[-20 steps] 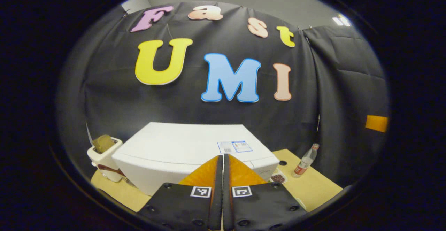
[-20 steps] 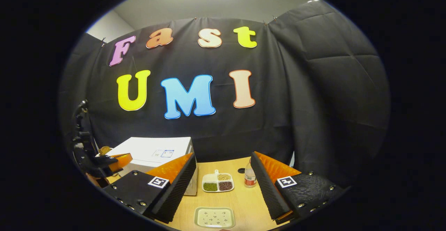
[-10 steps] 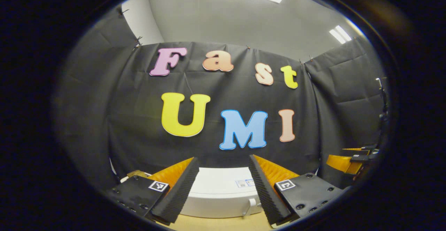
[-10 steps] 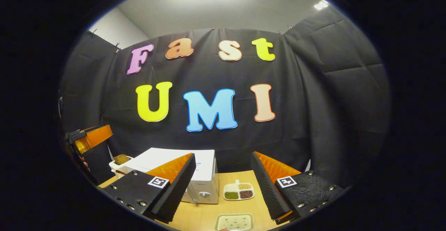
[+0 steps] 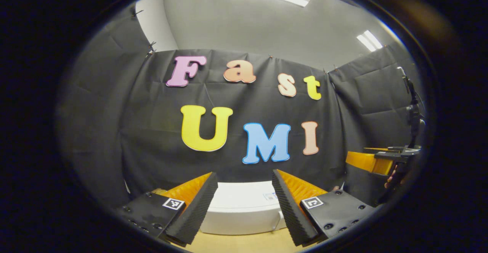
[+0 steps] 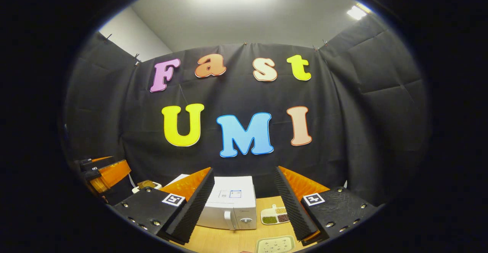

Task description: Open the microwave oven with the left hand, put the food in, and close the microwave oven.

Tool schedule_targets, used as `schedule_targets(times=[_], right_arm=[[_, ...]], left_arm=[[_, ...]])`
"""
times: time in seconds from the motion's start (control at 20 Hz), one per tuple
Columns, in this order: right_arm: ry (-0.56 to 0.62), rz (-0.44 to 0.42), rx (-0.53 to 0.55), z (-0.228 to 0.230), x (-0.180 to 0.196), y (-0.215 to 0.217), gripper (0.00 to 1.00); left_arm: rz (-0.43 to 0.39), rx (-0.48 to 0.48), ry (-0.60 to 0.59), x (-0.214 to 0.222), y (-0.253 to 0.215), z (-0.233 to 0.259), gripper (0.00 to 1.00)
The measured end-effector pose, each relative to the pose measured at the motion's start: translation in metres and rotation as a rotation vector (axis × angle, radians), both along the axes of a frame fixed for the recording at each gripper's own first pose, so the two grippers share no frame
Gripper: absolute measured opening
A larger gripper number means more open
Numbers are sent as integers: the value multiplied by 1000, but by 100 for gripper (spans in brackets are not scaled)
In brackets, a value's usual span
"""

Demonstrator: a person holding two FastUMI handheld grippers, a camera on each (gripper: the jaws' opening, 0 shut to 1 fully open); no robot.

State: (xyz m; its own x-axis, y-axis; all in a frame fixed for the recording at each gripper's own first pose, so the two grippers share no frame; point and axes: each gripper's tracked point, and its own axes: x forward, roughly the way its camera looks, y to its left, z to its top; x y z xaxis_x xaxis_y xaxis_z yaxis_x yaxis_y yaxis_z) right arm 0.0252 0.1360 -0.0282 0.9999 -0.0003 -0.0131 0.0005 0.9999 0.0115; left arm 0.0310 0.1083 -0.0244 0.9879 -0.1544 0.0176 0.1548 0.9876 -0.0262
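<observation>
The white microwave (image 6: pixel 228 203) stands on the wooden table with its door shut, its handle (image 6: pixel 228 220) and knob on the front right. My right gripper (image 6: pixel 244 171) is open, held back from the microwave, which shows between its fingers. A pale rectangular dish (image 6: pixel 275 244) with speckled food lies near the table's front. In the left gripper view the microwave (image 5: pixel 242 211) lies low between the fingers of my open left gripper (image 5: pixel 244 174), some way off. The right gripper (image 5: pixel 371 161) and a hand show at the far right there. The left gripper (image 6: pixel 108 171) hangs at the far left.
A divided white dish (image 6: pixel 275 215) with green, brown and tan grains sits just right of the microwave. A white toaster-like box (image 6: pixel 146 185) with bread stands to its left. Black cloth walls close the booth behind and at both sides.
My left gripper has gone from shut to open and pulled back and up from the microwave's top. The right gripper has tilted up and swung so the microwave sits between its fingers.
</observation>
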Motion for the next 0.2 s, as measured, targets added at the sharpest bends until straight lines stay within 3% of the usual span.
schedule_targets(times=[0.2], right_arm=[[4,24,-19,0,-6,19,97]], left_arm=[[-22,-9,-4,-6,-1,7,96]])
